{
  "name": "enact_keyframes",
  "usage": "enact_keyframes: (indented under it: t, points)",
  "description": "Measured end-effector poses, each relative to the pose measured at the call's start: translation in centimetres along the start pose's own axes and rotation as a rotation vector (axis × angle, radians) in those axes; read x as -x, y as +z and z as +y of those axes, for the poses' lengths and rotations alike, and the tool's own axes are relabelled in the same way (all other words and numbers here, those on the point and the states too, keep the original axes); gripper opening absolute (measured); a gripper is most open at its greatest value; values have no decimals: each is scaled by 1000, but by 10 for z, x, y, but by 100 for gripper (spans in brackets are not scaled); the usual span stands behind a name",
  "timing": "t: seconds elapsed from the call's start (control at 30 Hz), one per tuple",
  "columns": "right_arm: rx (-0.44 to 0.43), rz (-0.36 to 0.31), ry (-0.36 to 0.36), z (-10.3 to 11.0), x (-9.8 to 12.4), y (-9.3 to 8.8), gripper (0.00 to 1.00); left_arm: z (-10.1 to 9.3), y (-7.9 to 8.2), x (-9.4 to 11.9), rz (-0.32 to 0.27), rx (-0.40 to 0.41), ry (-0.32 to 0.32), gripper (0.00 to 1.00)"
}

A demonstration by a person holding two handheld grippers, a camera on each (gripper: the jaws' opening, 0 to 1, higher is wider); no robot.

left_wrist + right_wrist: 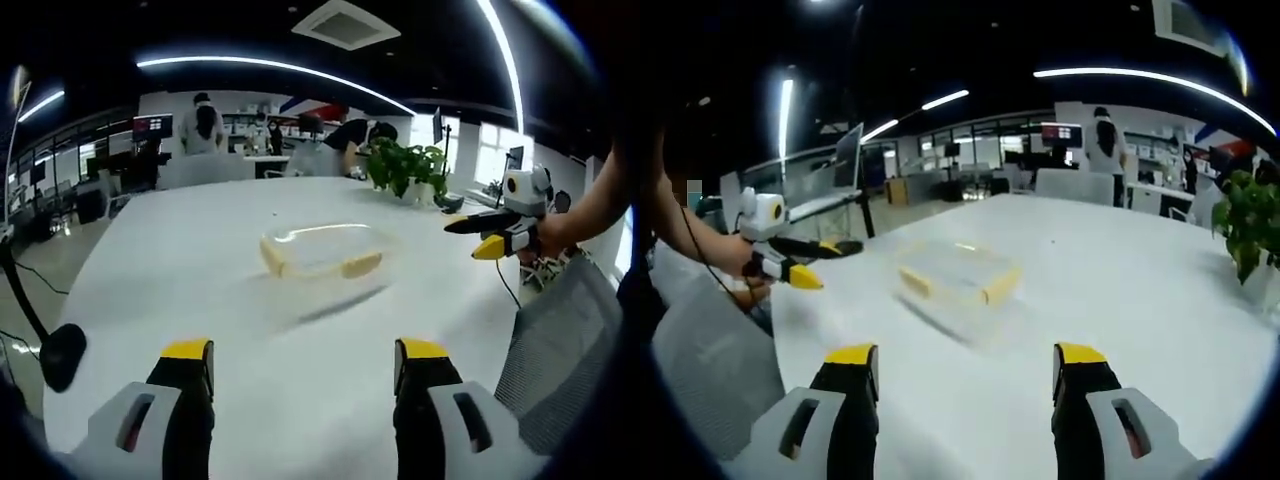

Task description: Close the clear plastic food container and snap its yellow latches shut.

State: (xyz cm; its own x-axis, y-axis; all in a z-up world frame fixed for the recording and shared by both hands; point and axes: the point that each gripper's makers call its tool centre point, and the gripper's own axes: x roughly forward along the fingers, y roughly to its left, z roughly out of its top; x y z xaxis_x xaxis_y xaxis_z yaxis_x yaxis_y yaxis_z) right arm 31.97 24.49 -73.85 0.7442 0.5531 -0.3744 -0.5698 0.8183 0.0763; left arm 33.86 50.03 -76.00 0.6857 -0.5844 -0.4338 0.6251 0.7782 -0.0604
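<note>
Left gripper (305, 365): hand-held, two-jaw, grey bodies with black fingers and yellow tips; jaws spread wide, nothing between them. Poised above the near edge of the table, well short of the container; likely a ready stance ahead of an approach. Seen also in the right gripper view (812, 263), held in a person's hand at the table's left side, tips slightly parted, nothing in them.

Right gripper (967, 370): same make; jaws likewise wide apart and empty, aimed at the container from the opposite side. Seen in the left gripper view (488, 235) at the right, yellow tip forward, gripped by a hand.

Clear plastic food container (322, 250): shallow, rounded-rectangular, transparent and glossy, near the middle of the table, apart from both grippers. Right gripper view (958, 273) blurred. Whether the lid sits fully seated: cannot tell.

Yellow latches (361, 265): opaque strips along the container's sides; snapped or loose, not discernible.

Table (180, 260): large, white, smooth, matte with soft reflections. Placement of the container centrally, flanked by one gripper on each side, seemingly suited to pressing from both ends.

Potted plant (405, 168): green, leafy, on the far side of the table.

Chair (555, 345): grey mesh back, at the table's right edge.

Background: open office, ceiling light strips, several people standing at distant desks.
</note>
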Motion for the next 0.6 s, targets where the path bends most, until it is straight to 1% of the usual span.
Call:
enact_keyframes:
  t: [0.13, 0.27, 0.4, 0.6]
  points:
    - [-18, -1, -9, -2, 3, -3, 70, -5, -4, 2, 13, 3, -2, 73]
    - [-27, -4, -13, -1, 8, -4, 70, -5, -4, 4, 1, 35, 9, 72]
    - [-36, -5, -19, 0, 16, -6, 70, -7, -4, 8, -5, 50, 17, 72]
    - [-51, -2, -30, -1, 25, -9, 69, -9, -11, 16, -2, 70, 27, 71]
